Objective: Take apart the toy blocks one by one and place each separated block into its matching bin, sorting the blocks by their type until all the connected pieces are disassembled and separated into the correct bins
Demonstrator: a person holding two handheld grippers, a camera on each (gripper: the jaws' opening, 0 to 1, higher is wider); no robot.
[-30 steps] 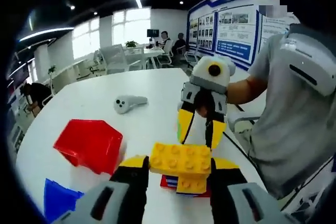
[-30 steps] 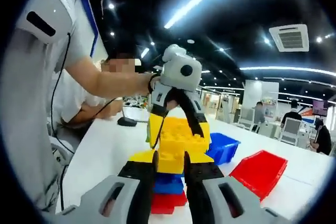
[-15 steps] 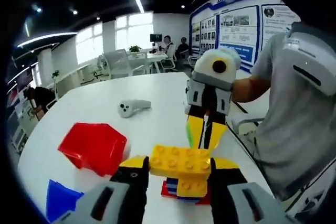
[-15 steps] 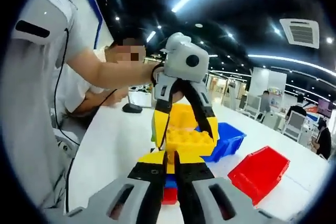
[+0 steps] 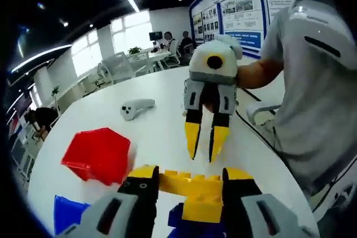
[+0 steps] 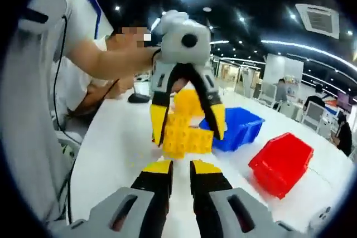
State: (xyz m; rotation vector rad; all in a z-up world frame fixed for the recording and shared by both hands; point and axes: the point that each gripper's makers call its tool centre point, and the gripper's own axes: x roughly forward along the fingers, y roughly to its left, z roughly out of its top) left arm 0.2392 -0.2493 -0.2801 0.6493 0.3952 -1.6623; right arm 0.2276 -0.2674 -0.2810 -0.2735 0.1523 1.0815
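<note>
My left gripper [image 5: 187, 182] is shut on a wide yellow block [image 5: 192, 185] that tops a small stack, with a smaller yellow block and a blue block [image 5: 187, 222] below it. In the right gripper view the same left gripper [image 6: 187, 129] hangs over the white table [image 6: 120, 154], clamped on the yellow stack [image 6: 187, 137]. My right gripper [image 6: 181, 168] sits just short of that stack, jaws a narrow gap apart with nothing between them. In the left gripper view the right gripper [image 5: 204, 146] points down at the table beyond the stack, empty.
A red bin [image 5: 97, 153] and a blue bin [image 5: 70, 215] lie to the left; the red bin [image 6: 281, 160], blue bin [image 6: 237, 126] and a yellow bin [image 6: 187, 100] stand behind the stack. A white controller [image 5: 136, 108] lies farther off. A person in grey [image 5: 312, 82] stands at the table's edge.
The right gripper has drawn back from the stack and its jaws have parted slightly. The left gripper has kept its hold and tipped the stack, so the red base has left the view.
</note>
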